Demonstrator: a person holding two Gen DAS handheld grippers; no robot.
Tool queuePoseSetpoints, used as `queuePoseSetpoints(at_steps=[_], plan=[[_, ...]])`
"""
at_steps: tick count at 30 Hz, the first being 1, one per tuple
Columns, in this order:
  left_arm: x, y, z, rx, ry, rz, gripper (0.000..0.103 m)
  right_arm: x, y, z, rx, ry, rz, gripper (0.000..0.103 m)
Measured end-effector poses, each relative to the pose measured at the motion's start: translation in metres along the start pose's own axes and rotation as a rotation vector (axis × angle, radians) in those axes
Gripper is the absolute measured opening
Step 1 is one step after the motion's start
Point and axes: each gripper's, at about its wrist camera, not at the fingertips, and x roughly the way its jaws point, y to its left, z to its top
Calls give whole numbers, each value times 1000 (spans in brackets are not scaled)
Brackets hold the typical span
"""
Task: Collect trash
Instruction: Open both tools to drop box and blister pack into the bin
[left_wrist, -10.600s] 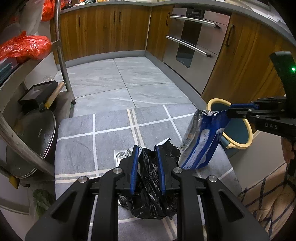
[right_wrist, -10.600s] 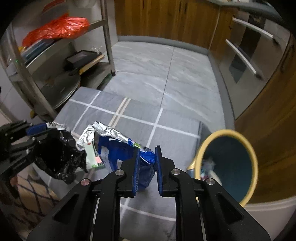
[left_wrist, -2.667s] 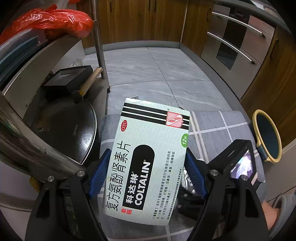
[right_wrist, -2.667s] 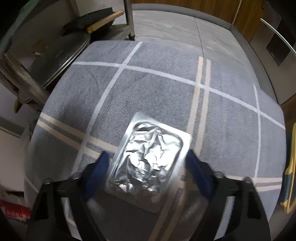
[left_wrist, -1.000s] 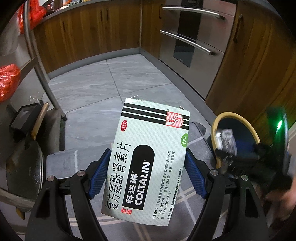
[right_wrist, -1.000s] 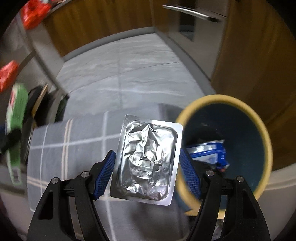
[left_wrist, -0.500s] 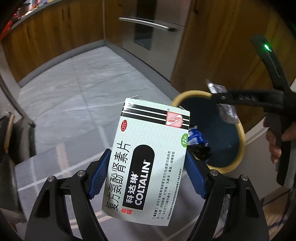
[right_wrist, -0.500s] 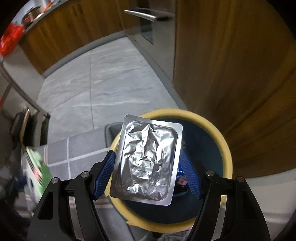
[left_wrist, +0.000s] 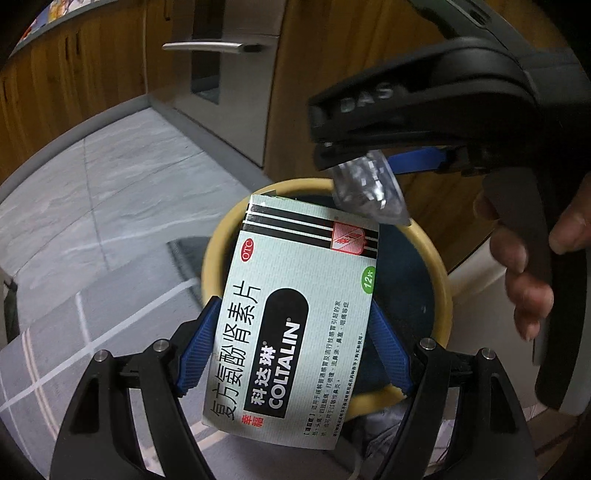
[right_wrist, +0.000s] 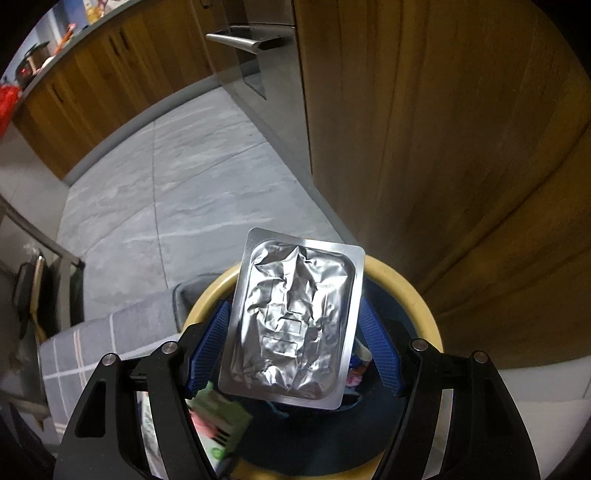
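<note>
Hovering over the yellow-rimmed bin (right_wrist: 424, 295), left gripper (left_wrist: 295, 339) clamped on the medicine box (left_wrist: 295, 314), right gripper (right_wrist: 295, 343) clamped on the foil blister pack (right_wrist: 295, 314), some trash already inside, both drops left.

Wooden cabinets (right_wrist: 443, 147), oven handle (right_wrist: 240, 38), perhaps a pan (right_wrist: 27, 291)

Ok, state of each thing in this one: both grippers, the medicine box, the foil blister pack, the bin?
left gripper: shut on the medicine box
right gripper: shut on the foil blister pack
medicine box: held over the bin
foil blister pack: held over the bin, crumpled
bin: open-topped, trash inside
</note>
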Motion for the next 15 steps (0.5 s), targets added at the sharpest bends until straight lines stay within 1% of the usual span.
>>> queuePoseSetpoints(at_steps=[3, 5, 9, 13, 15], plan=[[1, -6, 2, 32, -3, -11, 78, -1, 0, 0, -5, -7, -4, 73], [0, -10, 1, 54, -8, -10, 88, -1, -1, 1, -8, -11, -3, 74], [-6, -14, -1, 95, -11, 17, 89, -4, 0, 2, 10, -22, 2, 79], [-26, -7, -3, 86, -7, 32, 89, -13, 1, -4, -3, -26, 0, 79], [-41, -2, -3, 76, -12, 42, 89, -19, 1, -9, 12, -17, 14, 79]])
